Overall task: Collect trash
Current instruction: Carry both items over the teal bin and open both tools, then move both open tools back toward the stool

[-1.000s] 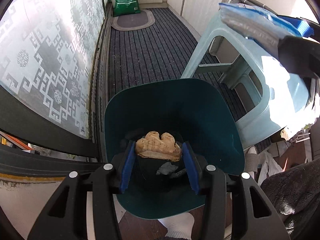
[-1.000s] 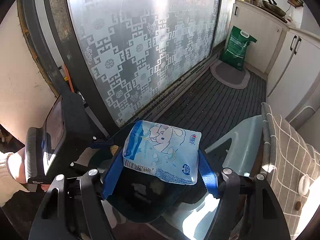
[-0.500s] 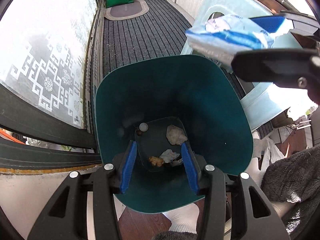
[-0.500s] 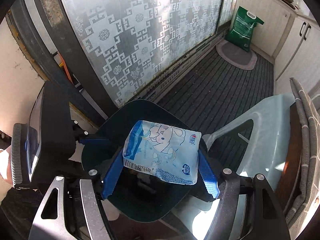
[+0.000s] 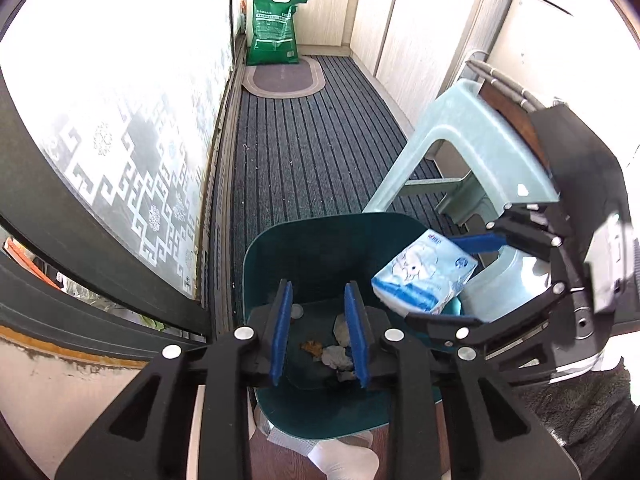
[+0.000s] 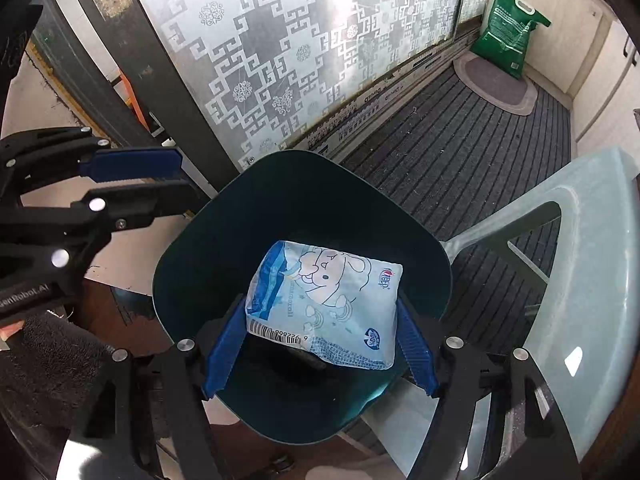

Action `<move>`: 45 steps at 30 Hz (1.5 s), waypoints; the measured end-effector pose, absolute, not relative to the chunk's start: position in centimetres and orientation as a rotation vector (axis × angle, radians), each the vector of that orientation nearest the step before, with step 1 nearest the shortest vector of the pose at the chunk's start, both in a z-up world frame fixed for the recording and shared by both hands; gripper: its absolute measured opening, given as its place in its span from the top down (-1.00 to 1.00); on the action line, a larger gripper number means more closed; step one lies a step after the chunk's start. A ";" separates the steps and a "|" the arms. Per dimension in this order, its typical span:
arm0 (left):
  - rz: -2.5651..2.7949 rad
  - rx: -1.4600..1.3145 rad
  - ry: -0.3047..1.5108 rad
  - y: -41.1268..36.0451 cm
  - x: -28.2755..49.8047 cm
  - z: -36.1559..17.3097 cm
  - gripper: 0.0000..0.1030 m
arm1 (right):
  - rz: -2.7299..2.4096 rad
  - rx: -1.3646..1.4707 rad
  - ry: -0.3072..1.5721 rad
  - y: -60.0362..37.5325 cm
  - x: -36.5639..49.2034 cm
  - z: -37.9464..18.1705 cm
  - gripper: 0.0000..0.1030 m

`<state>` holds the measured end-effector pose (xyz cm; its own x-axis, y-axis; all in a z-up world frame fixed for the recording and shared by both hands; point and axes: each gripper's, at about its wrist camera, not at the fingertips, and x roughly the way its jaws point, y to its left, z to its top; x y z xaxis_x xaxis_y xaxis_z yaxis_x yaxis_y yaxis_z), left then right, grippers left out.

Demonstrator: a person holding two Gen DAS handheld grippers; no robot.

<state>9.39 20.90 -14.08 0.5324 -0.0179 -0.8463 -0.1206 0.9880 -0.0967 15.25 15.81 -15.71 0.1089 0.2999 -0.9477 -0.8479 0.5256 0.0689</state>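
A dark teal bin [image 5: 312, 248] [image 6: 304, 200] stands on the floor below both grippers. On its bottom lie crumpled scraps [image 5: 336, 354] and a small brown piece [image 5: 311, 347]. My left gripper [image 5: 318, 334] is open and empty above the bin's near side. My right gripper [image 6: 320, 344] is shut on a blue and white tissue pack [image 6: 324, 304] and holds it over the bin's mouth. The pack also shows in the left wrist view [image 5: 424, 278], above the bin's right rim.
A pale green plastic stool [image 5: 472, 152] [image 6: 580, 264] stands right of the bin. A patterned frosted glass door [image 5: 120, 140] [image 6: 304, 40] runs along the left. A green bag [image 5: 274, 28] and an oval mat [image 5: 282, 78] lie at the far end of the striped floor.
My left gripper let go of the brown piece, which fell into the bin, and stayed open. My right gripper moved the tissue pack down over the bin's mouth.
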 end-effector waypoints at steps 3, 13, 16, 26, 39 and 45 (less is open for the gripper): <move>0.063 -0.167 0.973 21.1 9.3 -12.7 0.51 | 0.917 -0.592 1.185 15.9 15.1 -16.4 -0.41; 0.061 -0.186 0.873 20.6 8.8 -8.7 0.52 | 0.936 -0.648 1.214 16.4 13.9 -18.4 -0.57; 0.061 -0.194 0.842 20.6 8.5 -7.8 0.52 | 0.938 -0.633 1.193 16.2 14.0 -17.7 -0.59; 0.060 -0.206 0.734 20.4 7.8 -4.0 0.51 | 0.986 -0.577 1.066 15.6 13.6 -13.0 -0.15; 0.033 -0.199 0.647 17.5 8.5 -0.8 0.39 | 0.939 -0.413 0.857 10.3 15.2 -4.2 0.05; -0.012 -0.179 0.633 14.4 10.0 0.0 0.31 | 0.851 -0.378 0.776 6.1 16.6 -1.3 0.04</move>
<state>9.98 14.45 -0.04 0.8067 -0.0661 -0.5872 -0.0430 0.9845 -0.1699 16.63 6.14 -1.32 0.4138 0.5278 -0.7417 -0.7871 0.6169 -0.0001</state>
